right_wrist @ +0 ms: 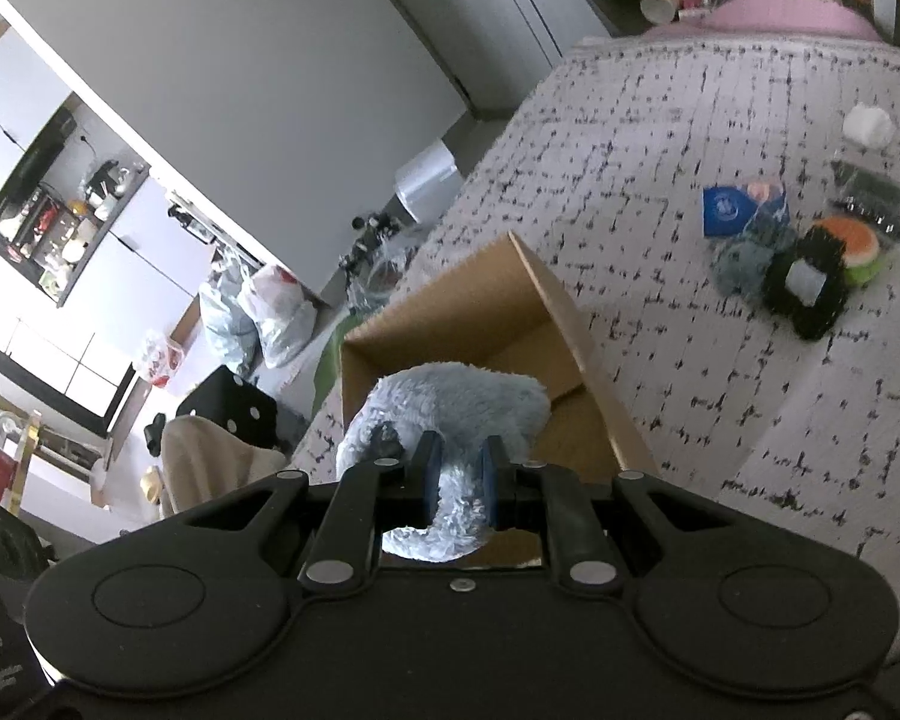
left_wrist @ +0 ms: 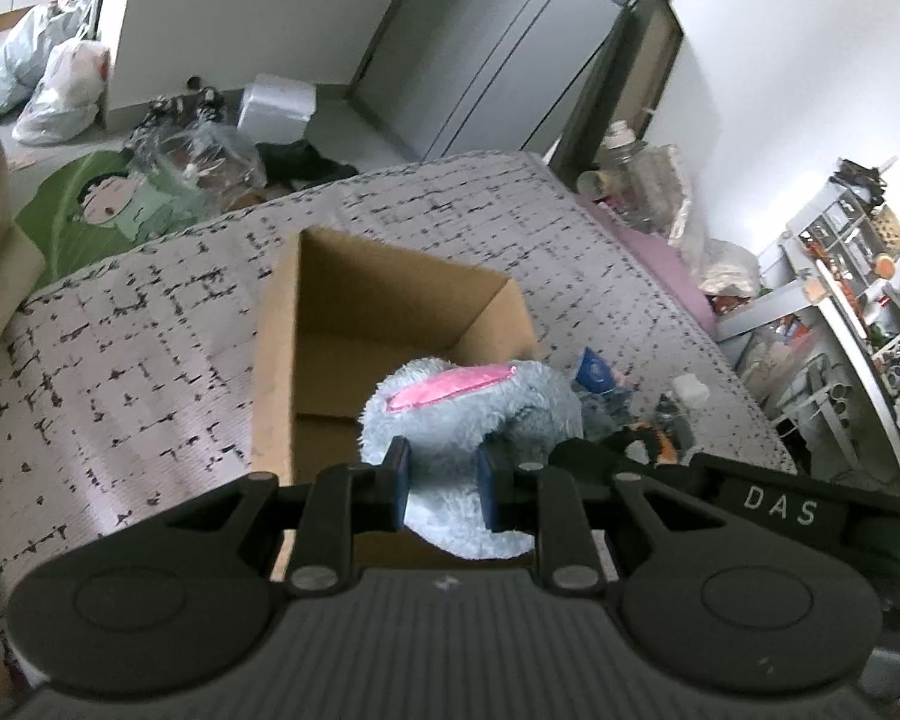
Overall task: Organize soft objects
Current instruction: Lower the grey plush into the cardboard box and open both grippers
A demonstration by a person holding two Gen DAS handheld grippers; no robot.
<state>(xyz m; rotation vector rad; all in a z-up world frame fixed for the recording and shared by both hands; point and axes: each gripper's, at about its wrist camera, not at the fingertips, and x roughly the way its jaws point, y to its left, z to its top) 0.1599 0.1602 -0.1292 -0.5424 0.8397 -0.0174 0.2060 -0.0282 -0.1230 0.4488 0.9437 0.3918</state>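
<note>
A light blue plush toy (left_wrist: 480,402) with a pink inner ear is held over the open cardboard box (left_wrist: 282,324) on the patterned bed cover. My left gripper (left_wrist: 441,483) is shut on the plush's lower part. My right gripper (right_wrist: 459,471) is shut on another part of the same plush (right_wrist: 450,402), above the box (right_wrist: 480,294). Other soft items lie in a cluster on the cover: a black plush with a white patch (right_wrist: 804,288), an orange and green piece (right_wrist: 858,246), a grey plush (right_wrist: 744,258) and a blue pouch (right_wrist: 726,210).
A white block (right_wrist: 867,126) and a dark packet (right_wrist: 870,192) lie near the cluster. Plastic bags (left_wrist: 60,90) and clutter lie on the floor beyond the bed. A shelf unit (left_wrist: 840,300) stands at the right. A grey door (left_wrist: 510,30) is behind.
</note>
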